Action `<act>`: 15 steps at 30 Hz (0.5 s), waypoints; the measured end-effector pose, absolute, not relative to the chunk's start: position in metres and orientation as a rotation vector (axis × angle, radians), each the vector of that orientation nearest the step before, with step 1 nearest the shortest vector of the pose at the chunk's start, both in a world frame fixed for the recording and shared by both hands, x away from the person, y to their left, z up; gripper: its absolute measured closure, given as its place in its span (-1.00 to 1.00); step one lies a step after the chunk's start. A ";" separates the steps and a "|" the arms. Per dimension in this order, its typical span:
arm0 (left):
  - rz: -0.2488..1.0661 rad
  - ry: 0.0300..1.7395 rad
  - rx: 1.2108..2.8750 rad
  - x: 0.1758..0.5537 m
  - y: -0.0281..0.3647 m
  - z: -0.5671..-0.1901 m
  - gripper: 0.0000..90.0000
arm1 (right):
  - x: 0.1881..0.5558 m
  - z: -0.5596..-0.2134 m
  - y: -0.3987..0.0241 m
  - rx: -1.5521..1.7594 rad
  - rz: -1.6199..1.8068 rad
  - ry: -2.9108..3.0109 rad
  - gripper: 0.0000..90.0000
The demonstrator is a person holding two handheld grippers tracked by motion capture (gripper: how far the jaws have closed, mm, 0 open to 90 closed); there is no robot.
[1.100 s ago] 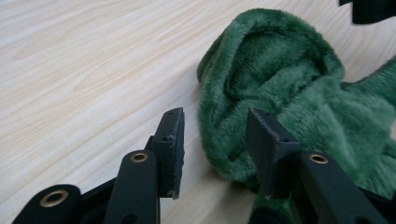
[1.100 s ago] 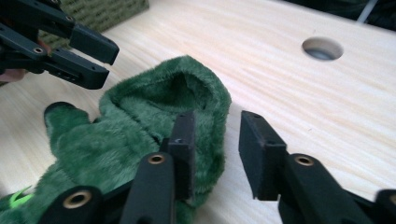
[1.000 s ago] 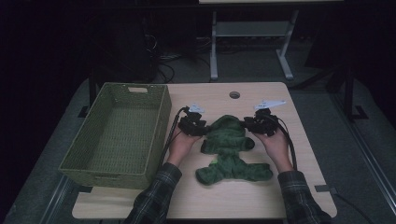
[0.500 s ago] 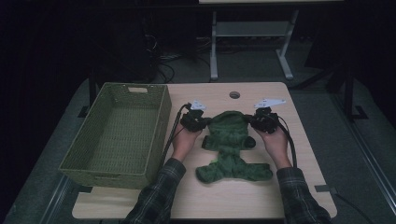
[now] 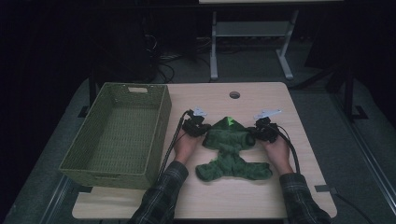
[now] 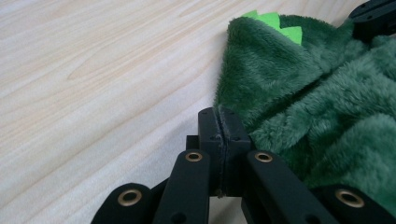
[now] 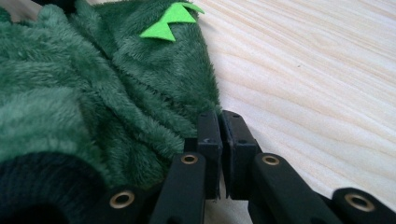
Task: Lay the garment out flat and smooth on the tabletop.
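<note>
On table, both tools pinch green fleece garment edges; basket left.

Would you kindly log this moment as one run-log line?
left gripper: shut on green fleece garment edge | right gripper: shut on its other edge | basket: empty | garment on table

A fluffy green fleece garment lies on smooth pale wood-grain table, beside a woven basket.

Plaid sleeves; black left gripper, right gripper, brass-ringed pivots, grey plates, trailing black cables.
</note>
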State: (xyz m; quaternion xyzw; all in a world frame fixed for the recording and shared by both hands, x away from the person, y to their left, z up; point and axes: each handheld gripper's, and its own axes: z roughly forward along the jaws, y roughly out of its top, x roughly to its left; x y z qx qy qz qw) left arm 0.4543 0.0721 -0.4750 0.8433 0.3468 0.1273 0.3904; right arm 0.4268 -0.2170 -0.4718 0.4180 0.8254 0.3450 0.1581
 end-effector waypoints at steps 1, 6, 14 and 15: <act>0.321 0.885 2.139 0.455 0.072 -0.475 0.97 | 0.427 -0.472 -0.217 1.205 0.991 2.358 0.87; 0.296 0.887 2.099 0.449 0.081 -0.456 0.59 | 0.421 -0.453 -0.225 1.258 1.106 2.315 0.42; 0.280 0.809 2.109 0.424 0.089 -0.430 0.29 | 0.403 -0.430 -0.227 1.243 1.107 2.298 0.13; 0.275 0.799 2.114 0.420 0.091 -0.429 0.25 | 0.400 -0.429 -0.227 1.251 1.113 2.306 0.10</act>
